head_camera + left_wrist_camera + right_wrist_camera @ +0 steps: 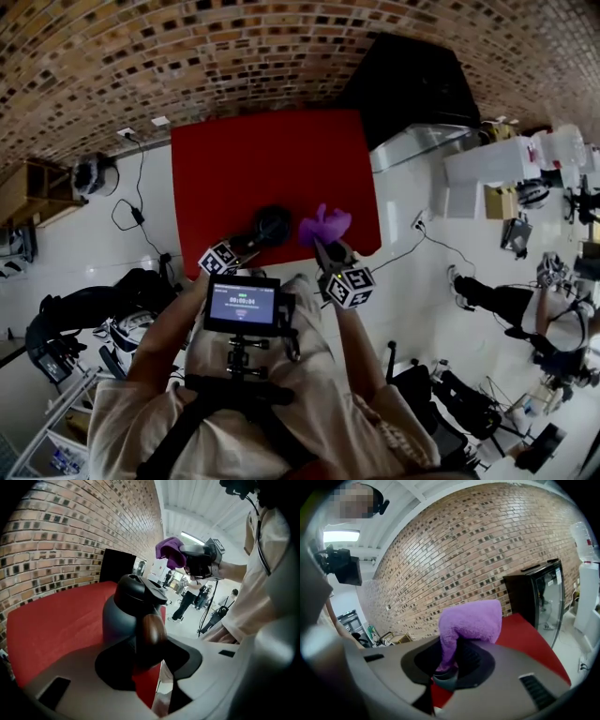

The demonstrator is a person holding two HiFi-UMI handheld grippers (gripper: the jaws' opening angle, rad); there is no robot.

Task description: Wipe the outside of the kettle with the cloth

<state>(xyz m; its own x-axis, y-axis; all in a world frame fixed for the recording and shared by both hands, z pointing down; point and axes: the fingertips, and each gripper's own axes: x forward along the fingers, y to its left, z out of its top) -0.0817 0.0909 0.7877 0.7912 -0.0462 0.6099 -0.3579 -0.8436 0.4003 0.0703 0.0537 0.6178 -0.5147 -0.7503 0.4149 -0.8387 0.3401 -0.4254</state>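
The dark kettle point(272, 225) stands near the 6 o'clock edge of the red desk point(262, 155). The left tongs point(149, 645) reach in from 7 o'clock and pinch its wooden handle point(151, 626). At the kettle's 3 o'clock, the right tongs point(447, 667) are clamped on a purple cloth point(471, 623), which is held clear of the kettle.

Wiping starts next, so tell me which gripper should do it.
Right. The right gripper clamps the purple cloth beside the kettle; the left gripper holds its handle.
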